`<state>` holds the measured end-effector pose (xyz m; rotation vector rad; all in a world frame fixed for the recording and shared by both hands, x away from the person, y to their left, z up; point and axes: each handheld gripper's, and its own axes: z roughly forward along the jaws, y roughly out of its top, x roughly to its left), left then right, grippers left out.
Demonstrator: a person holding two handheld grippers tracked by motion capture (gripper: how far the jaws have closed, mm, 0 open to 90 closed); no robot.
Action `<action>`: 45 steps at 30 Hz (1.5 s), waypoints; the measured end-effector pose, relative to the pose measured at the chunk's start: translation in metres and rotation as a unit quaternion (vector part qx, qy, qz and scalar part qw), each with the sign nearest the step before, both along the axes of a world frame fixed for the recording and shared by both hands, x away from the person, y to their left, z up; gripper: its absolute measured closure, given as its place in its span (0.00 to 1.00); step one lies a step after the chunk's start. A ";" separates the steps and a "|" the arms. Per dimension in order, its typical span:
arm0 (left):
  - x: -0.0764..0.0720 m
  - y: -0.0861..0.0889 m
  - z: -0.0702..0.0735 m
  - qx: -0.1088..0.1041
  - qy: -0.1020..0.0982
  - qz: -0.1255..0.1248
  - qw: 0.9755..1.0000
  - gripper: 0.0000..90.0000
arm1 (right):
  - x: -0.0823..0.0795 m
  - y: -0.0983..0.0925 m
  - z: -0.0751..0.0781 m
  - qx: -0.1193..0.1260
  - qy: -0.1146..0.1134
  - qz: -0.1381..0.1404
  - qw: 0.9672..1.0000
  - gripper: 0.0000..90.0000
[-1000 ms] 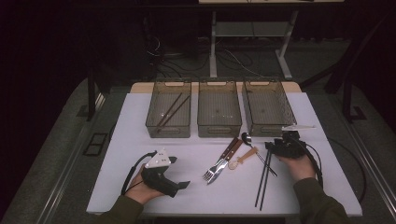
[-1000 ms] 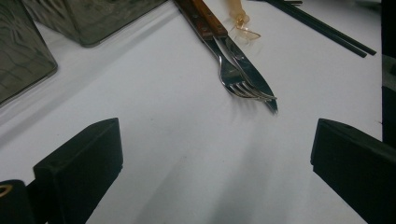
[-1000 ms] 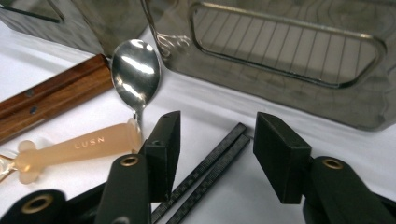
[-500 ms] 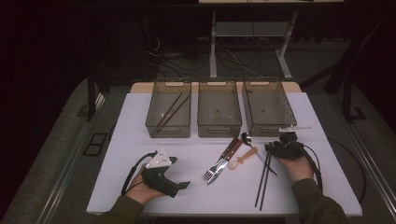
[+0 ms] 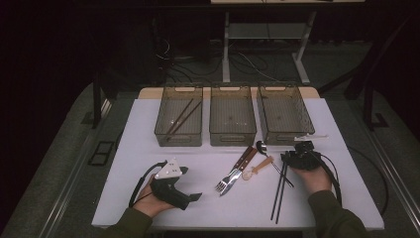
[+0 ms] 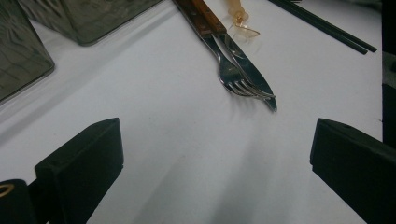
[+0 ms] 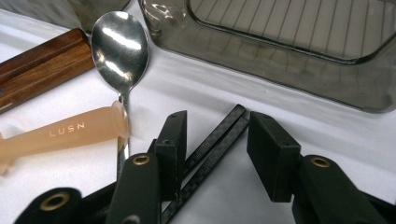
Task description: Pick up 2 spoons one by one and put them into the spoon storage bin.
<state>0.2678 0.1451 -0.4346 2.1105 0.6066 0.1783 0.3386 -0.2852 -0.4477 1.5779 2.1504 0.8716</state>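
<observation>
The right hand-held gripper [image 7: 212, 144] had been narrowing its jaws around the far tips of the black chopsticks [image 7: 212, 140], not yet pinching them, at the worktop's [image 5: 148, 148] right near the right-hand bin [image 5: 285, 114]. The left hand-held gripper [image 6: 210, 163] rested spread wide, empty.

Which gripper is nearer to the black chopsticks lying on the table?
Right. The right gripper straddles the black chopsticks at their top ends, its jaws just closing in on them. The left gripper rests well off to their left, beyond the fork.
</observation>
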 end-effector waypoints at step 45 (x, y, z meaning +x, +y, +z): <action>-0.001 -0.002 -0.001 -0.004 0.005 0.002 1.000 0.02 | 0.004 0.019 0.000 -0.021 -0.011 0.050 0.998 0.82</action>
